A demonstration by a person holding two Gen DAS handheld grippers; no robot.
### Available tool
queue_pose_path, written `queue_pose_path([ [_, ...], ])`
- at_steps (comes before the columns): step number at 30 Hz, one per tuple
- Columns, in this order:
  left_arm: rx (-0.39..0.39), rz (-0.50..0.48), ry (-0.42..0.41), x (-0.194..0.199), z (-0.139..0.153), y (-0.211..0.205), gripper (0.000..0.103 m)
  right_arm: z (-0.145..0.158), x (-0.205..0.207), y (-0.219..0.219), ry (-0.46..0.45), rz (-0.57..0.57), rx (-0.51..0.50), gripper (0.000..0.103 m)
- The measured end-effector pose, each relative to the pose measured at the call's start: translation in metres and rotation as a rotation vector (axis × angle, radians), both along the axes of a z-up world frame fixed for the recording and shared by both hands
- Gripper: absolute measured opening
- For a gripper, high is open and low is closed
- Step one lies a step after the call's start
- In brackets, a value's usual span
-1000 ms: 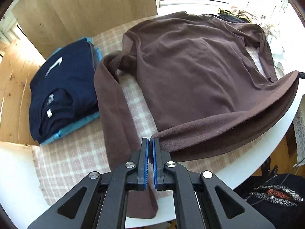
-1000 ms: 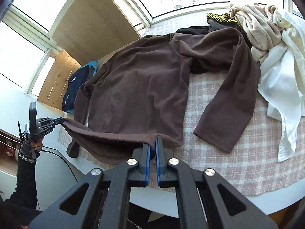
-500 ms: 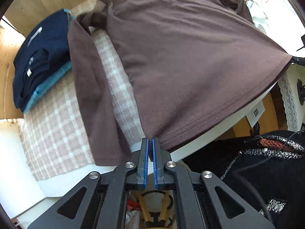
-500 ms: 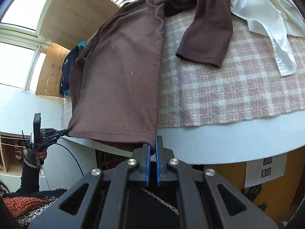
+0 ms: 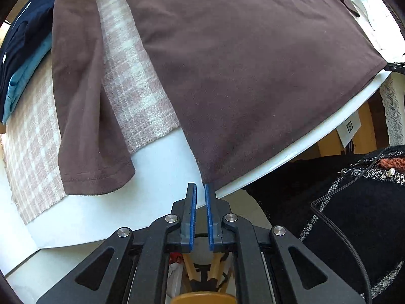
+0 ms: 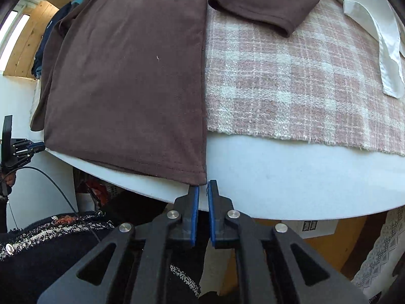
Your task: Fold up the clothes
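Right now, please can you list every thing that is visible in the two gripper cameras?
brown shirt: one, brown, spread flat, hem at the table's edge
plaid cloth: one, pink and white, under the shirt
table: one, white
folded clothes: a stack, navy on light blue, far left
white garment: one, far right
person's dark sweater: below the table's edge
left gripper: jaws opening, nothing between
right gripper: jaws opening, nothing between

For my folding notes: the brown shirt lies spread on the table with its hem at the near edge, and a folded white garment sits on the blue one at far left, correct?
Not quite: the folded garment on the blue one is navy, not white, as the left wrist view shows. The brown shirt does lie spread with its hem at the table edge.
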State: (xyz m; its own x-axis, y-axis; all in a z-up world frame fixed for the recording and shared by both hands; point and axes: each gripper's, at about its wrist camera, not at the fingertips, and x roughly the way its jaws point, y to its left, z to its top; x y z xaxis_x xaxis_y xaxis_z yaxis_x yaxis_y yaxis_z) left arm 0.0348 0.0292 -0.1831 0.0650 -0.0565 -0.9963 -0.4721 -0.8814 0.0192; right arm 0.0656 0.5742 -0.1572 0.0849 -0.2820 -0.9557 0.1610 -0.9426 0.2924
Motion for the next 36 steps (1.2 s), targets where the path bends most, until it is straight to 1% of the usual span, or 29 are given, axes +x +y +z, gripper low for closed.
queue_pose_path([
  [1,-0.007,0.011,0.000,0.001,0.003,-0.006,0.008,-0.001,0.003,0.003,-0.021,0.010,0.006,0.016],
  [2,-0.017,0.023,0.005,0.002,0.009,-0.013,0.008,0.005,0.006,0.008,-0.027,0.019,0.009,0.016],
  [3,-0.028,0.035,0.009,0.003,0.014,-0.020,0.008,0.016,0.006,0.014,-0.014,0.023,0.015,0.016],
  [4,-0.038,0.047,0.013,0.004,0.020,-0.027,0.008,0.029,0.005,0.019,0.006,0.023,0.024,0.016],
  [5,-0.045,0.056,0.037,-0.001,0.031,-0.033,0.008,0.044,0.000,0.025,0.040,0.022,0.027,0.016],
  [6,-0.050,0.063,0.071,-0.010,0.045,-0.038,0.008,0.062,-0.011,0.029,0.095,0.019,0.022,0.017],
  [8,-0.043,0.054,0.149,-0.042,0.072,-0.040,0.008,0.094,-0.043,0.033,0.223,0.013,0.006,0.032],
  [9,-0.054,0.027,0.195,-0.062,0.083,-0.036,0.008,0.107,-0.063,0.029,0.285,0.011,0.001,0.047],
  [10,-0.073,-0.011,0.244,-0.084,0.091,-0.031,0.008,0.118,-0.082,0.023,0.340,0.011,0.002,0.054],
  [12,-0.124,-0.087,0.334,-0.138,0.100,-0.016,0.010,0.129,-0.126,0.009,0.414,0.013,0.026,0.054],
  [13,-0.144,-0.118,0.371,-0.164,0.101,-0.009,0.013,0.130,-0.147,0.002,0.431,0.022,0.041,0.054],
  [15,-0.179,-0.189,0.409,-0.205,0.095,0.004,0.017,0.130,-0.188,-0.010,0.445,0.047,0.075,0.054],
  [17,-0.223,-0.253,0.425,-0.243,0.082,0.011,0.019,0.132,-0.224,-0.016,0.456,0.055,0.112,0.054],
  [18,-0.226,-0.263,0.418,-0.260,0.076,0.011,0.019,0.134,-0.239,-0.018,0.464,0.051,0.122,0.054],
  [20,-0.201,-0.255,0.396,-0.288,0.065,0.010,0.019,0.136,-0.270,-0.018,0.488,0.038,0.149,0.054],
  [21,-0.202,-0.248,0.391,-0.302,0.059,0.011,0.019,0.136,-0.283,-0.018,0.499,0.039,0.160,0.054],
  [23,-0.212,-0.233,0.360,-0.314,0.041,0.013,0.019,0.128,-0.309,-0.017,0.500,0.060,0.179,0.054],
  [25,-0.224,-0.220,0.327,-0.320,0.031,0.010,0.019,0.112,-0.338,-0.022,0.473,0.100,0.217,0.054],
  [28,-0.248,-0.161,0.288,-0.329,0.023,0.000,0.013,0.084,-0.371,-0.033,0.440,0.195,0.310,0.054],
  [29,-0.233,-0.134,0.276,-0.332,0.025,-0.004,0.012,0.078,-0.381,-0.036,0.430,0.215,0.313,0.054],
  [31,-0.173,-0.089,0.270,-0.337,0.039,-0.008,0.011,0.070,-0.400,-0.039,0.419,0.237,0.276,0.054],
  [33,-0.109,-0.086,0.294,-0.342,0.058,-0.005,0.012,0.070,-0.416,-0.049,0.438,0.264,0.206,0.054],
  [35,-0.059,-0.077,0.311,-0.357,0.073,0.000,0.019,0.068,-0.432,-0.064,0.455,0.312,0.145,0.054],
  [36,-0.032,-0.071,0.317,-0.365,0.080,0.003,0.020,0.064,-0.440,-0.072,0.451,0.333,0.128,0.054],
])
